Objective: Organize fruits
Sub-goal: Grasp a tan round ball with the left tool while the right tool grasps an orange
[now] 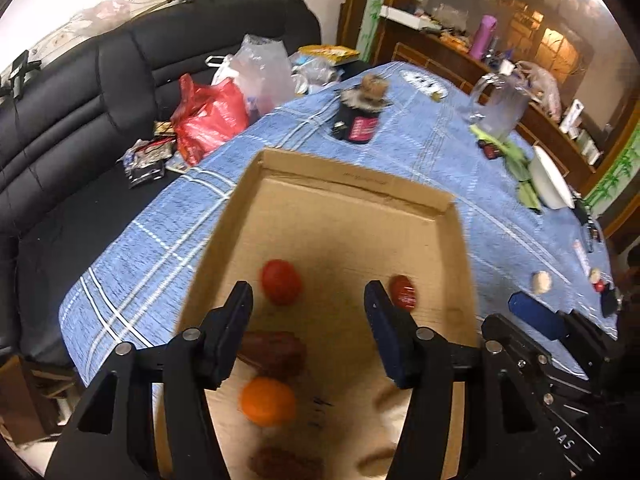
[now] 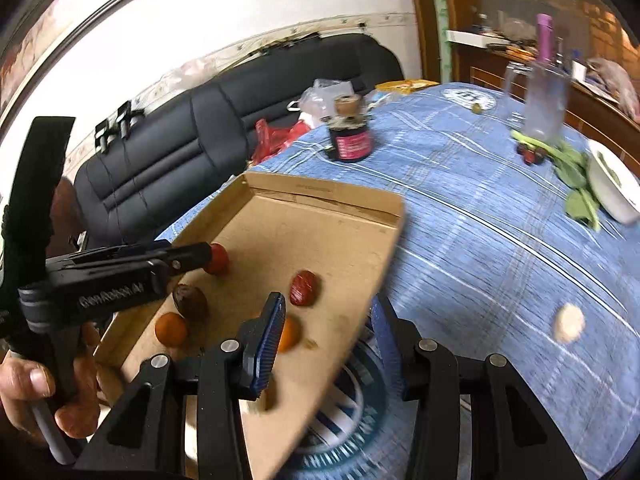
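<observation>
A shallow cardboard tray lies on the blue checked tablecloth. It holds a red tomato, a red date, a dark brown fruit and oranges. My left gripper is open and empty above the tray, over the fruit. My right gripper is open and empty, its fingers either side of the tray's right wall. A pale round piece lies on the cloth to the right.
A dark jar stands beyond the tray. A clear bottle, green leaves and a white bowl are at the far right. A black sofa with bags is on the left.
</observation>
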`<action>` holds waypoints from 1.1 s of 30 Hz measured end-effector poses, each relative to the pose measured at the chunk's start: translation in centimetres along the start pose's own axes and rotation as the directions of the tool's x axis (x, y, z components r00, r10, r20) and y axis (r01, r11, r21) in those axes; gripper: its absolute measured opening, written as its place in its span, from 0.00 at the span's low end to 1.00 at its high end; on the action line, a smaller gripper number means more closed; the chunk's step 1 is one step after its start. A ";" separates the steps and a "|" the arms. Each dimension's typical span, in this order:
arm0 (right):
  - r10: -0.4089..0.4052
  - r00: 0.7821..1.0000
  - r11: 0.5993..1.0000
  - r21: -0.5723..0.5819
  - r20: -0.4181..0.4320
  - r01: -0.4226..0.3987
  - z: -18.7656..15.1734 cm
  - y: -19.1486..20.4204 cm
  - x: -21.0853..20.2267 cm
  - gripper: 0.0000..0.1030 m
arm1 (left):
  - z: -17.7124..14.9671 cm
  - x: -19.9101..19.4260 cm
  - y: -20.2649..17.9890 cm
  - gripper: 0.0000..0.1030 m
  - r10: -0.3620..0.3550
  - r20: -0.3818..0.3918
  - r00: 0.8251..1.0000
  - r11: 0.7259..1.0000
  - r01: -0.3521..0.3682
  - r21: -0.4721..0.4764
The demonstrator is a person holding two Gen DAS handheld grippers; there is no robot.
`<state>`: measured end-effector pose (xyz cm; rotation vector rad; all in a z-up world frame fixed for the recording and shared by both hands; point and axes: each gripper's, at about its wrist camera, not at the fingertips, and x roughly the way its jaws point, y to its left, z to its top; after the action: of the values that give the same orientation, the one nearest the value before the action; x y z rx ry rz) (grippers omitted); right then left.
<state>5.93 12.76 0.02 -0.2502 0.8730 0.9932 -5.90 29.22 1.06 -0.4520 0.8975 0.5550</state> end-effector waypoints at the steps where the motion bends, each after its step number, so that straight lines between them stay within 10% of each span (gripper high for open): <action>1: -0.006 1.000 1.000 0.012 0.004 0.006 -0.3 -0.4 -0.5 0.45 | -0.1 -0.3 -0.5 0.57 -0.013 0.005 1.000 1.000 0.013 0.004; 33: -0.279 0.959 0.898 0.365 0.043 0.245 -13.5 -19.0 -15.2 0.45 | -6.9 -0.1 -19.1 0.58 -0.201 -0.115 0.973 0.929 0.227 0.291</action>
<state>10.54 -14.68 -1.07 -0.0082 0.8897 0.5759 1.83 10.46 -0.08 -0.2898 0.9805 0.1928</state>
